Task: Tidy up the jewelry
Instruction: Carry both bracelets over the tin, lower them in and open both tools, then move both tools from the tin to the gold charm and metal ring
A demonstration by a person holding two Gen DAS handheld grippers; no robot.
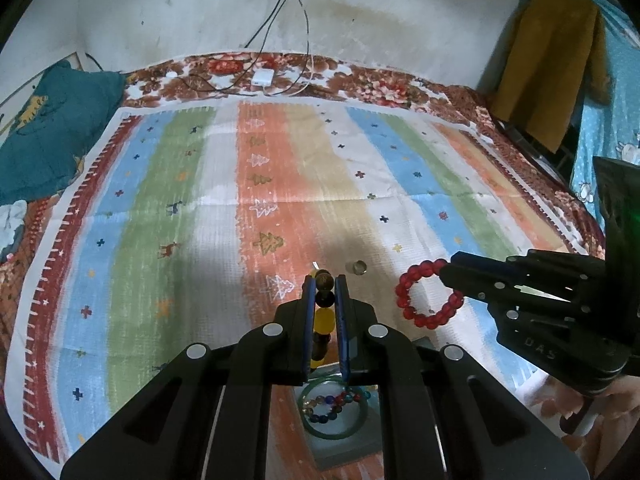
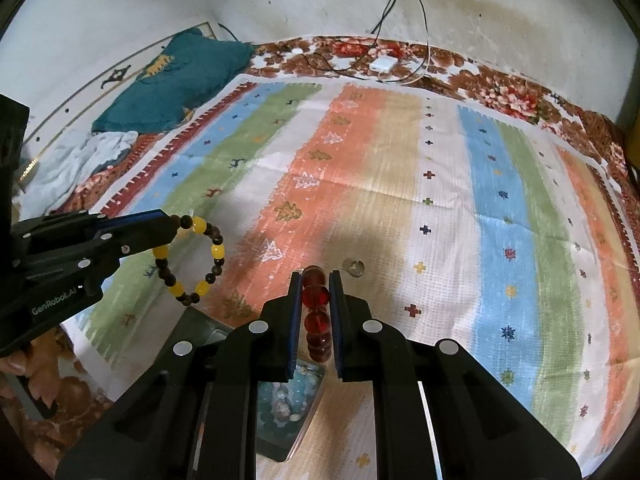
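Now we hold a yellow-and-brown bracelet [image 2: 190, 260] in our left tongs [image 1: 325, 280], pinched between the blue pads, and a red bracelet [image 1: 428, 294] in our right tongs [image 2: 315, 276], pinched the same way. Both hang above the striped cloth [image 1: 200, 200] on the bed. Below the tongs sits a tray [image 1: 344, 446] with a green bangle [image 1: 334, 434] and a multicoloured bead bracelet [image 1: 334, 404]. A small clear bead [image 1: 357, 267] lies on the cloth just beyond the tongs.
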